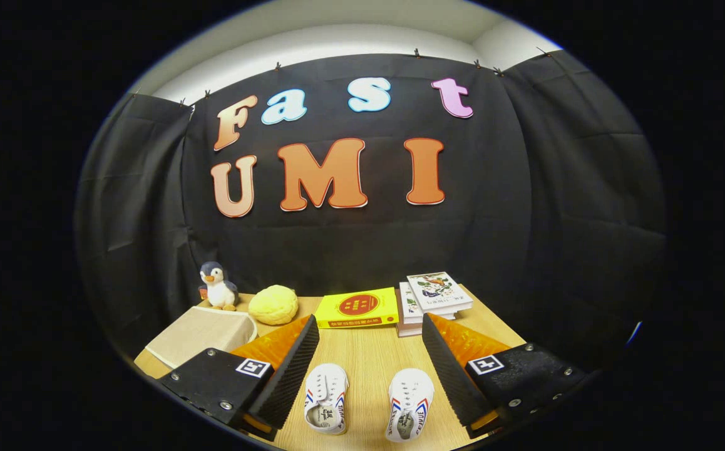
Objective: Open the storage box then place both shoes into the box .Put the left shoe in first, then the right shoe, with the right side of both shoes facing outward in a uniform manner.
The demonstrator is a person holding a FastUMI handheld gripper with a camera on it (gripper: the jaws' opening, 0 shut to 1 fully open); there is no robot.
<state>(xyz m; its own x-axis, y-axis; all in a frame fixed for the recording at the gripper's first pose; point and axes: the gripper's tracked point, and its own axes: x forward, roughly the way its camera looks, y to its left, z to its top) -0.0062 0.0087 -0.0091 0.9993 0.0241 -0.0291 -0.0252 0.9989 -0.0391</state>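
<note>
Looking along the jaws, we saw two small white shoes on the wooden counter (369, 357), side by side and slightly apart, toes pointing away from us. One shoe (327, 398) lay just beside the inner face of the left finger (287, 369); the other shoe (409, 403) lay just beside the right finger (450, 369). Both shoes carried red and blue stripes on their sides, and their openings faced up. The gripper (369, 376) stood with its jaws spread wide, holding nothing, and both shoes sat in the gap between the fingers without either finger touching them, as far as we could tell. Beyond the left finger we noted a beige fabric storage box (203, 332) near the counter's edge; whether it was lidded, we could not tell. Past it stood a plush penguin (217, 287), with a round yellow plush object (273, 305) beside it. Ahead of the fingers lay a yellow book (357, 307), and next to it a stack of books (432, 299) with an illustrated cover on top.
</note>
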